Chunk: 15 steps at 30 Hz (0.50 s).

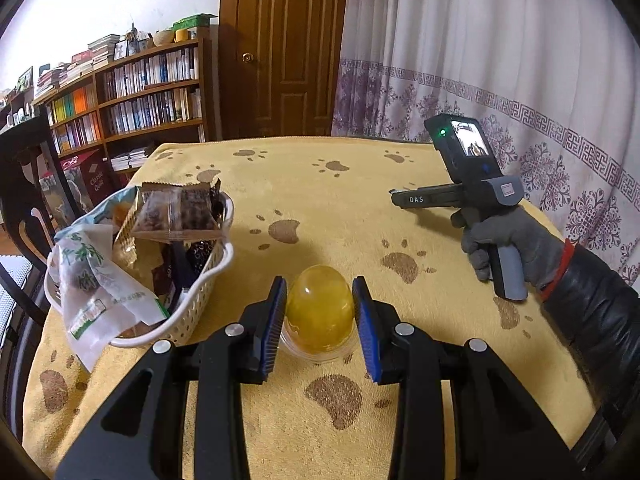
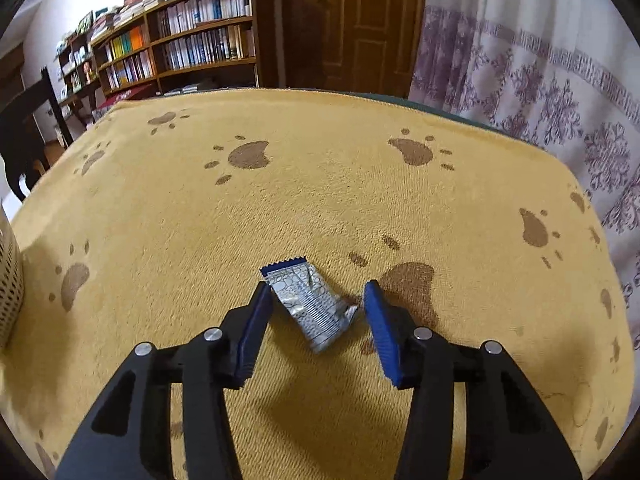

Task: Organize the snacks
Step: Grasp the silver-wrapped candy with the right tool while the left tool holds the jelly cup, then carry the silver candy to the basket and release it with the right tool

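A yellow, egg-shaped jelly cup (image 1: pixel 320 314) stands on the paw-print tablecloth (image 1: pixel 320 208), just right of a white basket (image 1: pixel 216 276) heaped with wrapped snacks (image 1: pixel 176 212). My left gripper (image 1: pixel 320 284) has its blue pads pressed against both sides of the cup. In the right wrist view a crumpled silver-and-blue snack wrapper (image 2: pixel 312 304) lies on the cloth between the fingers of my right gripper (image 2: pixel 318 286), which is open and low over it. The left wrist view shows the right gripper (image 1: pixel 394 196) from the side, held by a gloved hand (image 1: pixel 504 240).
The basket's wall (image 2: pixel 8 280) shows at the left edge of the right wrist view. A dark chair (image 1: pixel 28 184) stands left of the table. Bookshelves (image 1: pixel 132 96), a wooden door (image 1: pixel 284 48) and a patterned curtain (image 1: pixel 500 60) lie beyond the far edge.
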### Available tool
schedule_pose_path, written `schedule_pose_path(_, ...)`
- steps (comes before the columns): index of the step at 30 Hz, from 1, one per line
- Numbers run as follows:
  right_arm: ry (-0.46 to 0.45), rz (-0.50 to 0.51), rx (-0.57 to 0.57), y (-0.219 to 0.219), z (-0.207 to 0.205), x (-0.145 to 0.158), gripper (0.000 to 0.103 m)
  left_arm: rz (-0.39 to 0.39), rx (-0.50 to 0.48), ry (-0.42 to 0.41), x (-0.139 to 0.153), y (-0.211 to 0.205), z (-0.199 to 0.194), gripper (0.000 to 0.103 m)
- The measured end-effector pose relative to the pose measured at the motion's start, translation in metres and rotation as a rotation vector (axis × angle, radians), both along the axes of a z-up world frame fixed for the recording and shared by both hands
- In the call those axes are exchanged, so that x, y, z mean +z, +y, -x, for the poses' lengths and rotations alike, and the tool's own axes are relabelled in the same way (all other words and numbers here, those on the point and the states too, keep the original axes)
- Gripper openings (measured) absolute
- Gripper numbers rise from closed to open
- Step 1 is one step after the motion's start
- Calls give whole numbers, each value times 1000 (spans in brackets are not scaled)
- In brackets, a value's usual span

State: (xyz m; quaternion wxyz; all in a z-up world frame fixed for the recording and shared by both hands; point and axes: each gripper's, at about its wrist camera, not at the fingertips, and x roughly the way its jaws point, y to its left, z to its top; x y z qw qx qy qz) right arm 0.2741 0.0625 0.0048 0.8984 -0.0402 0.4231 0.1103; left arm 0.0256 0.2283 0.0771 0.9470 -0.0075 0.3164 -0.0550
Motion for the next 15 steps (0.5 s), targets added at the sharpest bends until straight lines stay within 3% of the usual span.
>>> schedule_pose_path(4, -2, 7, 10, 3, 1, -1, 46, 2, 4, -1, 1, 2, 1, 35)
schedule_pose_path(6, -5, 10, 27, 6, 5, 0, 32, 1, 5, -3, 1, 2, 1, 35)
schedule_pose_path(8, -6, 23, 33, 9, 10, 1, 28, -1, 10, -10, 3, 3, 2, 35)
schedule_pose_path(15, -15, -30, 65, 15, 43, 3, 27, -7, 47, -47, 13, 11, 4, 35)
